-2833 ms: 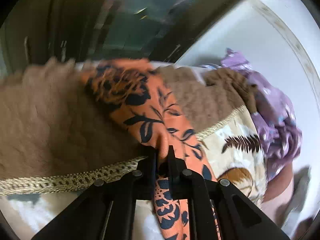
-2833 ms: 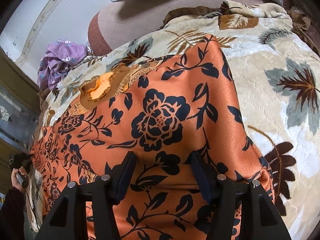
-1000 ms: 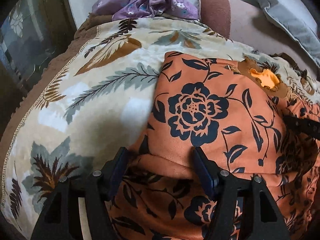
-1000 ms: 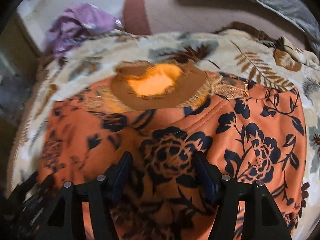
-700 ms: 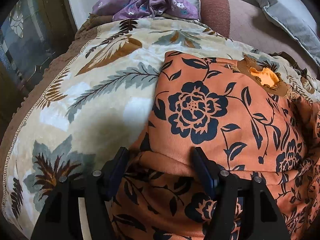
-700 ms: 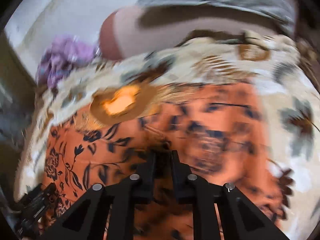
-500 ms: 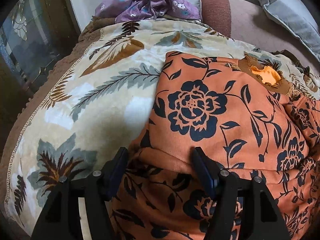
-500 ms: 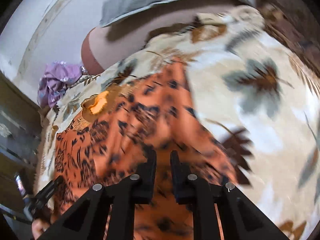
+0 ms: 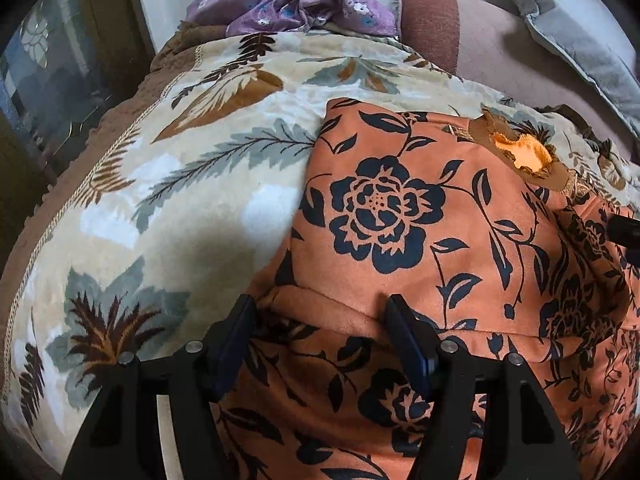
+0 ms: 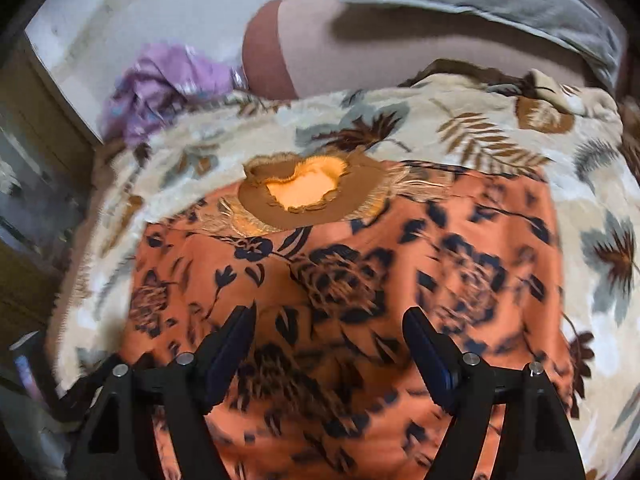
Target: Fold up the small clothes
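the orange satin garment with dark blue flowers [image 9: 400, 216] lies partly folded on the cream leaf-print plush blanket [image 9: 192, 184]. it looks light, limp and slippery, so pinch a hemmed edge. left gripper [image 9: 320, 320] gapes over a fold; right gripper [image 10: 328, 332] has just been opening, nothing pinched.

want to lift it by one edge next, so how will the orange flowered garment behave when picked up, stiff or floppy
Probably floppy: the orange flowered garment already lies doubled over itself with soft, rounded fold edges and ripples. It looks thin and light, so a lifted edge would likely drape and the fold could fall open. Its slight sheen hints it may slide on the plush leaf-print blanket.
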The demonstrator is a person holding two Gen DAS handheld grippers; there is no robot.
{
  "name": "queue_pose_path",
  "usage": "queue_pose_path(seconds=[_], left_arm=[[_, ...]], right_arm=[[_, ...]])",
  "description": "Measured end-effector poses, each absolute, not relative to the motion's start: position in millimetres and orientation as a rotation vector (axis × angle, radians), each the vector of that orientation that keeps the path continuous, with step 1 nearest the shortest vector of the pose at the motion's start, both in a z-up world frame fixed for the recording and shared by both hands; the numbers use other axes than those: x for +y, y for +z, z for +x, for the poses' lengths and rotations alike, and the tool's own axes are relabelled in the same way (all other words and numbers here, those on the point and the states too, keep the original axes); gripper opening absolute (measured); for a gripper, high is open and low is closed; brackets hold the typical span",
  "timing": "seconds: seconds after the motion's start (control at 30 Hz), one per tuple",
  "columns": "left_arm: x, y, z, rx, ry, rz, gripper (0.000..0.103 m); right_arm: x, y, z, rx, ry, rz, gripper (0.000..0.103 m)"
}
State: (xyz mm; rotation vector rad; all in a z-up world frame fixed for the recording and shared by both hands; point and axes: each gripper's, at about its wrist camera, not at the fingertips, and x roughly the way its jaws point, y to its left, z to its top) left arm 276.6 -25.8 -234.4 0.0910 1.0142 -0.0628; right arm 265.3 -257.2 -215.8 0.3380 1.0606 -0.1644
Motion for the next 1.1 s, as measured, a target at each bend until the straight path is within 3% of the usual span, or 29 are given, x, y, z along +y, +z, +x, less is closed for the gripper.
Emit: queue_pose_path(seconds=[0.17, 0.2, 0.23, 0.27, 0.3, 0.33, 0.63, 0.77, 1.1], left_arm=[[-26, -236, 281, 1.017, -0.075, 0.107, 0.068], [-26, -236, 282, 1.019, -0.077, 0.104, 0.068], [-25, -236, 282, 1.019, -0.079, 0.102, 0.068], [-25, -236, 282, 1.019, -0.081, 0.102, 0.068], [-25, -236, 282, 1.018, -0.081, 0.102, 0.068], [-25, -236, 282, 1.018, -0.080, 0.103, 0.068], [-28, -237, 278, 1.006, -0.060, 0.120, 0.068], [-30, -234, 275, 0.998, -0.049, 0.137, 0.068], [-24, -227, 276, 0.969, -0.026, 0.150, 0.068]], right_arm=[[-249, -253, 293, 1.130, -0.277, 0.203, 0.074], [-252, -254, 292, 1.116, -0.288, 0.214, 0.056], [-258, -254, 289, 1.100, -0.287, 0.238, 0.047], [-265, -252, 285, 1.085, -0.287, 0.264, 0.031], [-273, -249, 280, 1.074, -0.282, 0.293, 0.020], [-284, -245, 271, 1.058, -0.284, 0.323, 0.017], [-363, -231, 141, 0.962, -0.339, 0.559, 0.016], [-377, -250, 100, 1.017, -0.322, 0.716, 0.027], [-363, -222, 102, 0.859, -0.333, 0.581, 0.027]])
